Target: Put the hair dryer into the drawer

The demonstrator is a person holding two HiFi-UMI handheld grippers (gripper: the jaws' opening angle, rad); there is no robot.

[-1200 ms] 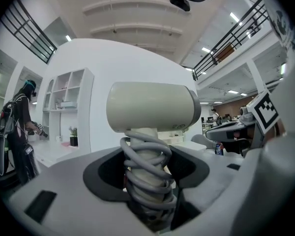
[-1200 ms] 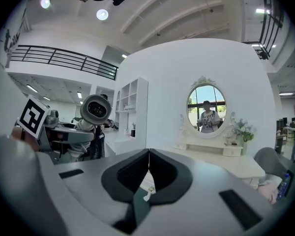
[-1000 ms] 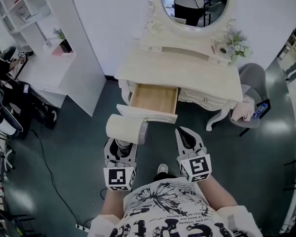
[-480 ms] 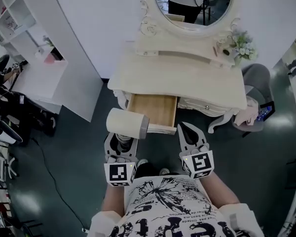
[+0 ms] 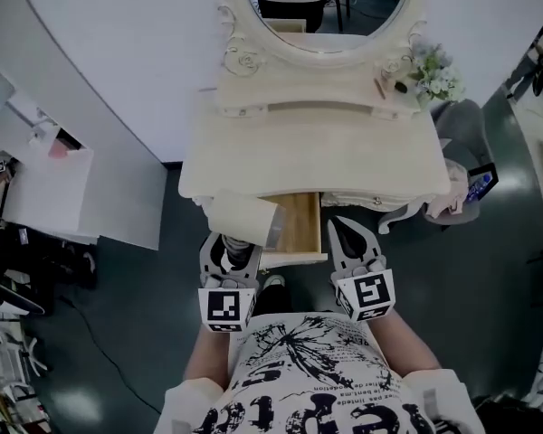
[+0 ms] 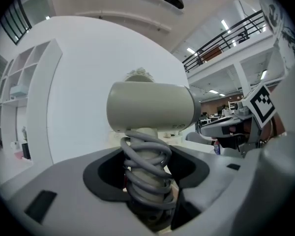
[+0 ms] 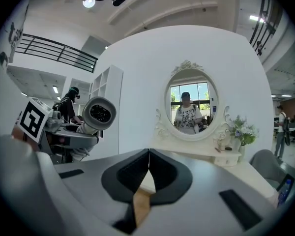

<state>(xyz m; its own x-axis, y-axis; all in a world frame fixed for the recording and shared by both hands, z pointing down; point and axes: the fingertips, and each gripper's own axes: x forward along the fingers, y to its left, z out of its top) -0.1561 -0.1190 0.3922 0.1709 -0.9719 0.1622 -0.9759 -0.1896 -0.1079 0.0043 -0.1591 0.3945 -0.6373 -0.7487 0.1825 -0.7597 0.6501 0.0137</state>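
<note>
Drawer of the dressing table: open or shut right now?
Open: the drawer juts out from under the tabletop, its wooden inside showing.

The cream hair dryer (image 5: 242, 217), cord coiled round its handle, stands upright in the left claw (image 5: 228, 251) at the open wooden drawer's (image 5: 304, 224) left edge.

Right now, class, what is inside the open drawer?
Only bare wooden bottom shows in the drawer. The hair dryer covers its left part and the tabletop hides its back.
</note>
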